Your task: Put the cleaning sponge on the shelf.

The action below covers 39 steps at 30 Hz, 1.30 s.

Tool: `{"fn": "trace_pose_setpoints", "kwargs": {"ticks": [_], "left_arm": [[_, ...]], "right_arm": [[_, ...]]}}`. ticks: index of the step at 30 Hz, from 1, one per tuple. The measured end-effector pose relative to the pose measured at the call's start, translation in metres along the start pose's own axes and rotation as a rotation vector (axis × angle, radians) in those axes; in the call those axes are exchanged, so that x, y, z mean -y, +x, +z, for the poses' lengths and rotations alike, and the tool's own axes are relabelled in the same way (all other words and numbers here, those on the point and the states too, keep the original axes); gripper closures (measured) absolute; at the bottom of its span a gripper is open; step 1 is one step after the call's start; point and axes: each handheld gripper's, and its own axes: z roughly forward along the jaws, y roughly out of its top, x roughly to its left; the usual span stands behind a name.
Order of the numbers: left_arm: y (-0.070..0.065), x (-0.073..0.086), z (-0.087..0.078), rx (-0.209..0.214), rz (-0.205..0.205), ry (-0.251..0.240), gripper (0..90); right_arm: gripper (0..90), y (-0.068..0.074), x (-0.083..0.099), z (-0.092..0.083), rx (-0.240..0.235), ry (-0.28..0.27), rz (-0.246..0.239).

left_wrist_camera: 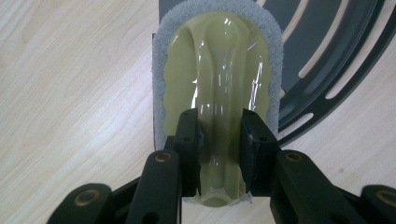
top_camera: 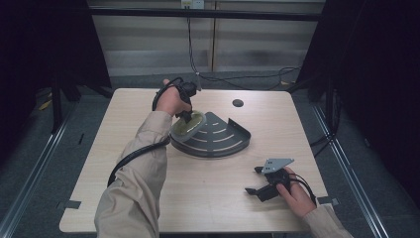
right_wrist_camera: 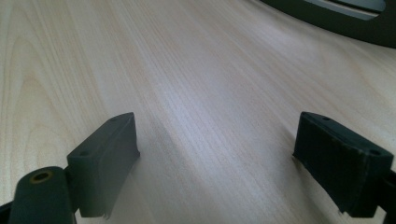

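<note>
High view: the left gripper (top_camera: 187, 115) is reaching over the far left part of the light wooden table (top_camera: 208, 198) and is clamping the raised central handle of a pale yellow-green translucent plastic scrubber with a grey-white sponge pad (top_camera: 187, 124). The scrubber is sitting at the left edge of a dark grey quarter-round metal corner shelf with curved slots (top_camera: 218, 136), which is lying near the table centre.

Left gripper view: both black jaws are pressing against the sides of the scrubber's (left_wrist_camera: 219, 84) handle ridge, one on each side, with the sponge pad facing down. The pad is overlapping the slotted shelf (left_wrist_camera: 336, 51) on one side and the table (left_wrist_camera: 70, 93) on the other.

Right gripper view: the right gripper (right_wrist_camera: 215, 154) is holding its jaws wide apart with nothing between them, low over the bare table surface (right_wrist_camera: 187, 70). High view is placing this gripper (top_camera: 258, 181) at the near right of the table, well apart from the shelf.
</note>
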Motion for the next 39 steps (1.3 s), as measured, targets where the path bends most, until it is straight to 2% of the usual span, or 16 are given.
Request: {"fn": "trace_pose_setpoints", "kwargs": {"ticks": [12, 28, 39], "left_arm": [[-0.004, -0.009, 0.014, 0.001, 0.003, 0.002, 71.2], [-0.004, -0.008, 0.034, -0.001, -0.004, 0.009, 71.2], [0.001, -0.004, 0.042, -0.008, -0.015, -0.009, 71.2]], "right_arm": [[12.9, 0.0, 0.0, 0.0, 0.0, 0.0, -0.001], [12.9, 0.0, 0.0, 0.0, 0.0, 0.0, 0.0], [12.8, 0.0, 0.0, 0.0, 0.0, 0.0, -0.001]]}}
